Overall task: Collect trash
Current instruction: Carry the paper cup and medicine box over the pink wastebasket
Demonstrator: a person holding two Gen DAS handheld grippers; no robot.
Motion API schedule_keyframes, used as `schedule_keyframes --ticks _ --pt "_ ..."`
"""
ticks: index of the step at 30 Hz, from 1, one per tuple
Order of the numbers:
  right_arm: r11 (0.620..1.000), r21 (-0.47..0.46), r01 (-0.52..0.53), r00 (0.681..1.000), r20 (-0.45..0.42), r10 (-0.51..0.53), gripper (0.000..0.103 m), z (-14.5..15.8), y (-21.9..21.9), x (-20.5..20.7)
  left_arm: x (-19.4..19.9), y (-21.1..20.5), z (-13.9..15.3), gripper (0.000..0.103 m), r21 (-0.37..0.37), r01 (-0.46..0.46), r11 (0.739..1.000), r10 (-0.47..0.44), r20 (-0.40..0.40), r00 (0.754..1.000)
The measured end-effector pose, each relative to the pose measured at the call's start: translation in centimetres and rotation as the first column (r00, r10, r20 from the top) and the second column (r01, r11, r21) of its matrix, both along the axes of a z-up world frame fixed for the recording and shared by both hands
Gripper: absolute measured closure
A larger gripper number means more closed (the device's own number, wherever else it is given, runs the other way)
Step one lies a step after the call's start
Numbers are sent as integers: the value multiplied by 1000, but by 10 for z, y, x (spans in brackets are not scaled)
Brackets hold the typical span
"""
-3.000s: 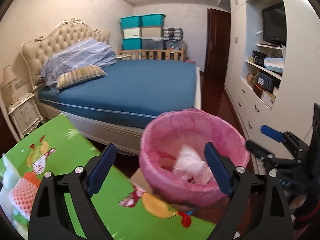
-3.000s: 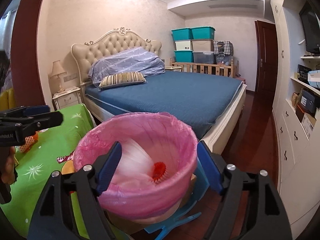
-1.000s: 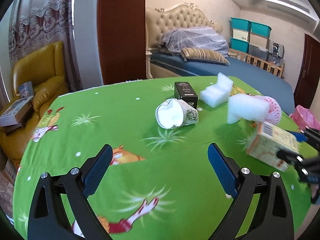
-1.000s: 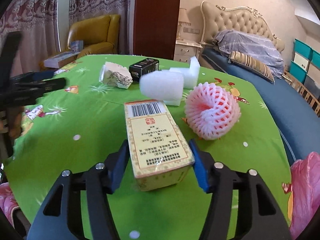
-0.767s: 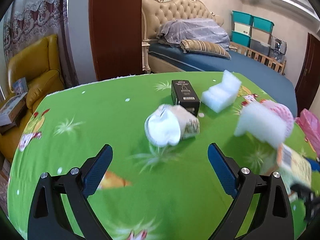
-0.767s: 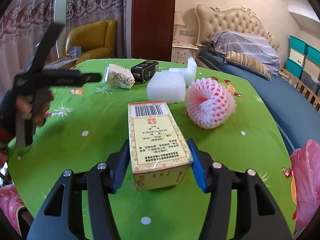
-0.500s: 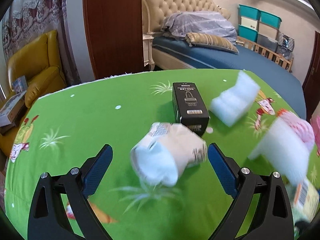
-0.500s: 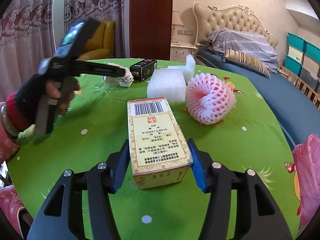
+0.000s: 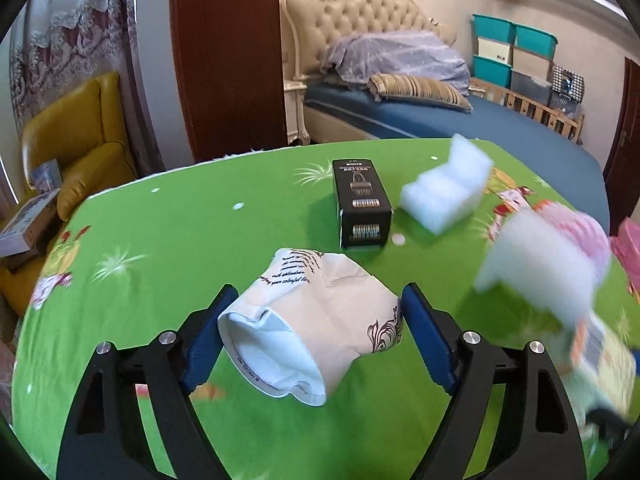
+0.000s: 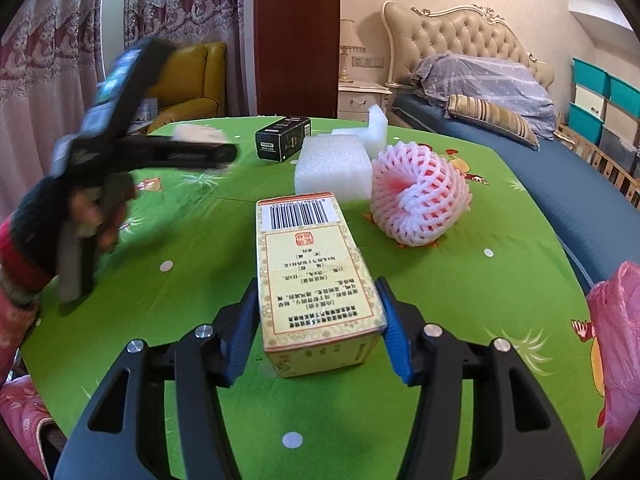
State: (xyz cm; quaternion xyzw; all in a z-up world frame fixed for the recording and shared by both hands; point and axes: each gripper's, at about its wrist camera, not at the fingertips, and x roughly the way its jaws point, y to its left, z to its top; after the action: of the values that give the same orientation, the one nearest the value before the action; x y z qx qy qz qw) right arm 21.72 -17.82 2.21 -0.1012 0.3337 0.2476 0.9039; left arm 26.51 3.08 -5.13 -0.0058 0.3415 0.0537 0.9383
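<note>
Table (image 10: 460,300) under green printed cloth. Right gripper (image 10: 318,330) clamps the yellow carton (image 10: 316,280), pads flat on both its sides, its base on the cloth. Left gripper (image 9: 316,338) has just been closing around the crumpled paper cup (image 9: 316,328), which lies on its side between the pads, both of them at its walls. Black box (image 9: 360,208), white foam blocks (image 9: 444,196) and pink foam net (image 10: 418,196) lie beyond

Green table (image 10: 460,300) lies bare near its edge; black box (image 9: 362,208) and 2 foam blocks (image 10: 332,172) crowd its middle
</note>
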Motion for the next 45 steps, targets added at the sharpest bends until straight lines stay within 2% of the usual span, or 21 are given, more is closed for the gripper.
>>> schedule_keyframes --ticks 4,9,14,18,27,33,45 --pt "999 -13 39 999 15 -39 49 1 6 -4 -44 1 4 25 17 10 1000 -10 29 1000" --pt "997 26 74 997 4 -74 49 2 13 -9 -93 11 7 25 10 11 1000 -12 65 998" --pt "996 62 63 998 -12 -62 49 6 27 -15 -128 15 7 25 26 6 1000 -9 93 996" --pt "997 67 33 999 11 -33 49 15 42 -25 -149 21 13 25 33 -10 999 6 127 992" --pt "994 106 13 997 76 -21 49 45 51 -43 -168 35 13 25 -2 -20 1000 21 126 992" --pt "996 93 15 990 137 -28 50 62 53 -55 -178 33 14 24 -4 -13 1000 13 141 990" --pt "987 116 108 976 176 -128 49 79 12 -57 -190 -2 22 24 44 73 996 -80 176 981"
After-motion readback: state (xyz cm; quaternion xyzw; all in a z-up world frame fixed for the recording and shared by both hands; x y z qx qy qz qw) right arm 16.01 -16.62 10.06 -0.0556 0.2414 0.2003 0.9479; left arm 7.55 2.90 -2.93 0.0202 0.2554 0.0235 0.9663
